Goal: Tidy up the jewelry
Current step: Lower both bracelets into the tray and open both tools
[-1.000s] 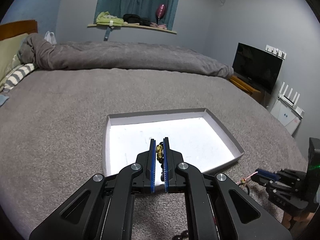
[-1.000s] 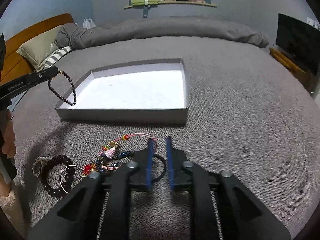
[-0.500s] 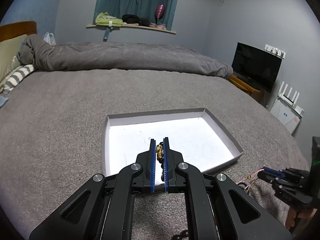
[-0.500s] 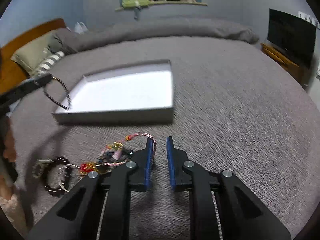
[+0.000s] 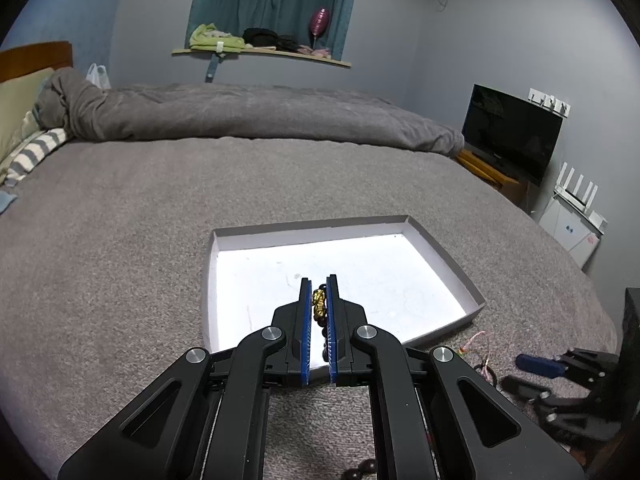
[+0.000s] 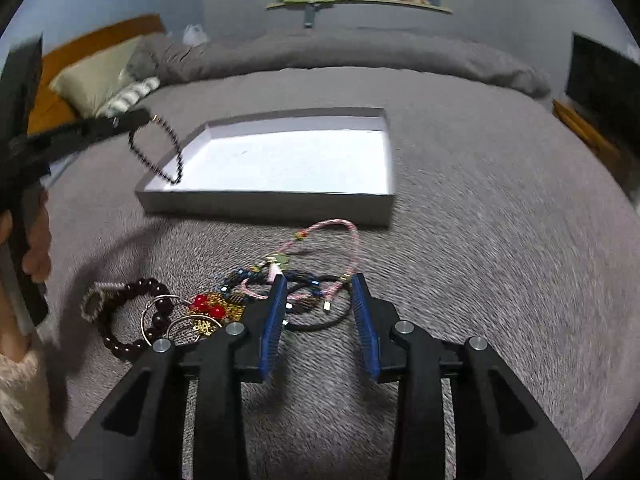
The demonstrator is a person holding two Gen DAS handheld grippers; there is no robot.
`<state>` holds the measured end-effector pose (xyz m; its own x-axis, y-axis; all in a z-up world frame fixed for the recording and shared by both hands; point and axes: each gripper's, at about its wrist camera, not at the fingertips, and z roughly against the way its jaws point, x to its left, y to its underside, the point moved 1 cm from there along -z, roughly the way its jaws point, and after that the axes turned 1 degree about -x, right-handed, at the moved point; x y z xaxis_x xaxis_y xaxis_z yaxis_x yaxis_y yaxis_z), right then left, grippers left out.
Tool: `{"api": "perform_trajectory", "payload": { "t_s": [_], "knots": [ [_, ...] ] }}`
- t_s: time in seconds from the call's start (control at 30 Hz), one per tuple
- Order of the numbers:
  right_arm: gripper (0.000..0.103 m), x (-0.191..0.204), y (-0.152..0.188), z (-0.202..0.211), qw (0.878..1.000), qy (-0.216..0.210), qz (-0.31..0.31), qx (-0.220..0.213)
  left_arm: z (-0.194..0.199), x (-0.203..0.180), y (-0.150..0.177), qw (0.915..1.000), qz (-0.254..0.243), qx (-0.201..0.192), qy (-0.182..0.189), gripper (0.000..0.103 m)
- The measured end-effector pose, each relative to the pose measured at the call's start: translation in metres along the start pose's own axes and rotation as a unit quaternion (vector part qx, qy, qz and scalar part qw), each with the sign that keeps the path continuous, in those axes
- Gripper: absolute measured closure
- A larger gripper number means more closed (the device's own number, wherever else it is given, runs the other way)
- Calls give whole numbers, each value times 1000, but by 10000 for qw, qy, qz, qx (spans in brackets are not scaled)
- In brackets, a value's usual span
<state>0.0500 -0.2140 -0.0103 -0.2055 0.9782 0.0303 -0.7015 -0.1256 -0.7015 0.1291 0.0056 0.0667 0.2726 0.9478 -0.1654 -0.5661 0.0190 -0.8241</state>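
Left hand-held gripper pinches a dark beaded bracelet with gold charm over the white tray, which holds nothing yet; right hand-held gripper, spread wide, hovers above the jewelry pile on the bed.

The right gripper has spread its jaws wide and moved over the jewelry pile.

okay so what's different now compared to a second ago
The right gripper has opened wide and moved in over the jewelry pile on the bed, around the pink cord bracelet. Unchanged: the left gripper stays shut on the beaded bracelet above the box.
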Motion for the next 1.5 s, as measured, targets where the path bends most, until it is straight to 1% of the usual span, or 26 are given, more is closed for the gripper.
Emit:
{"api": "perform_trajectory", "payload": {
  "t_s": [0.07,0.17,0.27,0.33,0.37,0.4,0.5,0.6,0.7,0.8,0.9,1.0,1.07,1.2,1.27,1.37,1.5],
  "knots": [
    [80,5,-1,-14,9999,35,101,115,0,-1,0,10000,-10,3,-1,96],
    [80,5,-4,-29,9995,129,142,248,1,0,1,10000,-10,-1,-4,96],
    [80,8,-3,-41,9987,115,246,423,0,0,1,10000,5,8,-1,96],
    [87,12,0,-46,9980,162,347,507,-1,0,0,10000,19,27,-6,96],
    [96,12,2,-47,9978,124,358,542,-1,1,0,10000,26,39,-4,96],
    [96,12,2,-46,9980,68,327,534,-2,1,0,10000,34,46,-1,96],
    [96,11,1,-34,9989,4,292,368,-1,2,0,10000,52,39,10,96],
    [96,9,-6,-12,9996,-109,220,111,-1,3,-1,10000,55,27,12,96],
    [96,12,-19,13,9993,-207,236,-212,-2,5,-1,10000,74,30,4,96],
    [96,10,-35,30,9982,-315,246,-439,-5,9,-1,9999,123,56,32,96],
    [96,5,-54,37,9973,-211,218,-669,-12,17,1,9996,239,123,58,96],
    [96,4,-76,32,9966,-183,109,-792,-21,30,2,9991,394,102,107,96],
    [96,4,-88,25,9963,-152,57,-843,-29,37,3,9987,483,144,66,96],
    [96,0,-104,6,9959,-102,-99,-892,-52,54,10,9967,693,429,-9,96],
    [96,-1,-110,-8,9964,-107,-168,-824,-59,57,14,9960,721,523,-42,96],
    [96,-3,-111,-38,9978,-76,-293,-584,-69,60,19,9952,704,679,-60,96],
    [96,-11,-101,-67,9986,52,-452,-260,-74,59,22,9953,549,760,-229,96]
  ]
}}
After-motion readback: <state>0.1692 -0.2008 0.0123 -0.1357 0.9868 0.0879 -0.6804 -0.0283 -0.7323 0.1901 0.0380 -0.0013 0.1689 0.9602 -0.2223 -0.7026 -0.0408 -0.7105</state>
